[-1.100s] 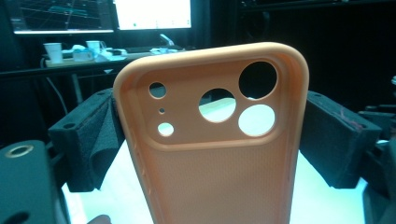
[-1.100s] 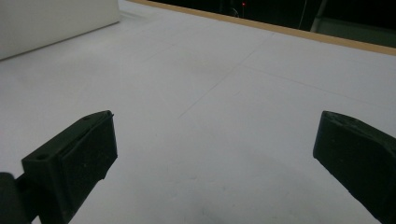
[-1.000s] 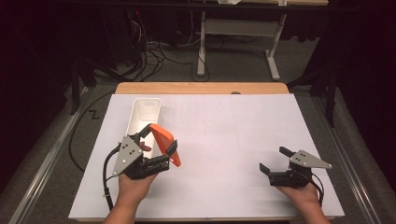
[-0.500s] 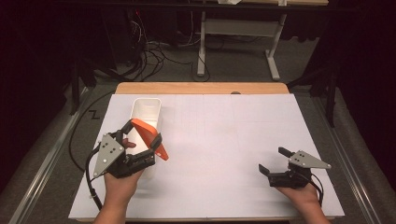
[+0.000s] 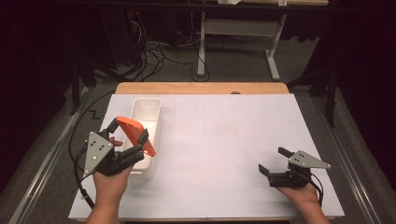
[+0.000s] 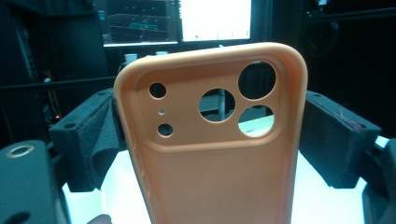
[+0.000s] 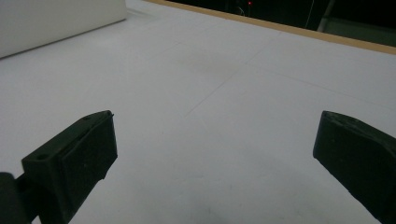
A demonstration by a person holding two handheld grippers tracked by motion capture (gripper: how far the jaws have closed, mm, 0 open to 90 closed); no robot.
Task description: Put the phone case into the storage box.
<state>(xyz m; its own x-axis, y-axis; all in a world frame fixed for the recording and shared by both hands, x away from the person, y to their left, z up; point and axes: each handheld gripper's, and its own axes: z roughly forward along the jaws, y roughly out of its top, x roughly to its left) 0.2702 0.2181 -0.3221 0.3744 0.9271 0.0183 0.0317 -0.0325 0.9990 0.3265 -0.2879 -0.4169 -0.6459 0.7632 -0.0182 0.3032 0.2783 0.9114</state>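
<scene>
Item 1: orange phone case [image 5: 136, 135], soft shell with three large round camera cut-outs and smaller holes near its upper end. Location: raised off the table [image 5: 224, 140], tilted, over the near end of the white bin. In the left gripper view the case [image 6: 212, 149] stands upright between the two black jaws, inner face toward the camera, both long edges pressed by the foam pads.

Item 2: left tongs [image 5: 126, 140]. State: spread wide and clamped across the width of the phone case; held in the person's left hand [image 5: 109, 184] at the near left of the table, with a grey three-cornered plate on top and a cable trailing off the table edge.

Item 3: right tongs [image 5: 273, 161]. State: jaws standing wide apart, nothing between them; held low at the near right of the table, well apart from the case.

Item 4: white bin [image 5: 145, 128], long, narrow, open-topped, lying lengthwise at the left of the white table surface; its side [image 7: 56, 21] shows at the far left in the right gripper view.
</scene>
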